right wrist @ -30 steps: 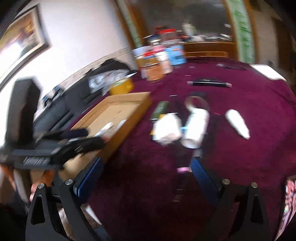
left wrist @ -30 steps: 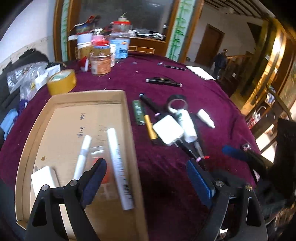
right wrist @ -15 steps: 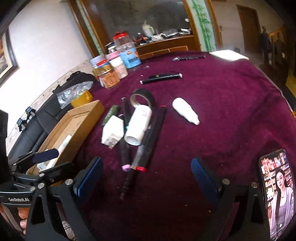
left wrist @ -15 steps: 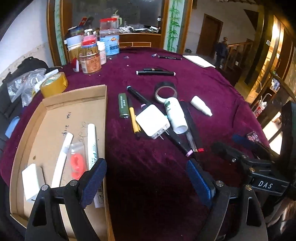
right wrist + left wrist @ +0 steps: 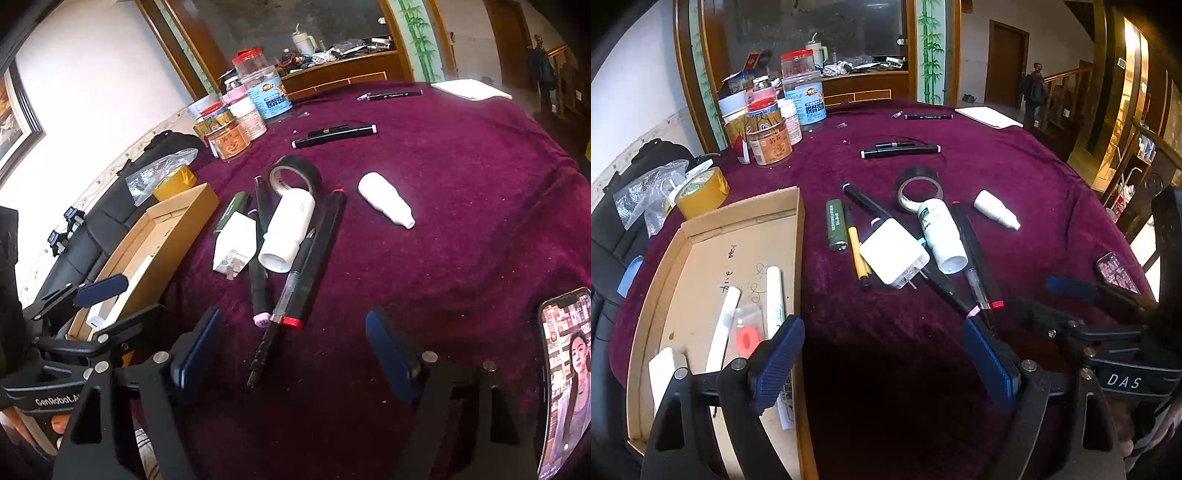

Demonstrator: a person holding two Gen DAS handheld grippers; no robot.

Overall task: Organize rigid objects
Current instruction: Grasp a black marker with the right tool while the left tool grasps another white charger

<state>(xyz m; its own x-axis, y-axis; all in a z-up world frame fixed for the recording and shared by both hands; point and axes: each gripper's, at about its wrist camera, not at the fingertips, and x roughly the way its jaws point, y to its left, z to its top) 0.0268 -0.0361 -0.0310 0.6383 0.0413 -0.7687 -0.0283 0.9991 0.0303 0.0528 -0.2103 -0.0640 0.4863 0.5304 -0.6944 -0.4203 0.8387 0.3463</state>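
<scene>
We're looking down on the pile (image 5: 280, 236) mid-bench: charger (image 5: 236, 242), white bottle (image 5: 286, 230), pens and markers crossed over each other, with the box (image 5: 713, 288) just to the left, already holding a few pieces. Our right tool (image 5: 291, 343) hovers low over the near pen tips, its jaws closing with nothing between them yet. The left tool (image 5: 882, 356) is spread wide and empty, straddling the box edge.

The risk, as we see it: those pens overlap, so a pinch on one may drag its neighbour or roll the bottle toward the bench edge. The phone (image 5: 565, 373) sits close by on the right too, easy to knock.

Against a second ago, both views have settled from blur, the right tool has narrowed, and the pile sits nearer to it.
</scene>
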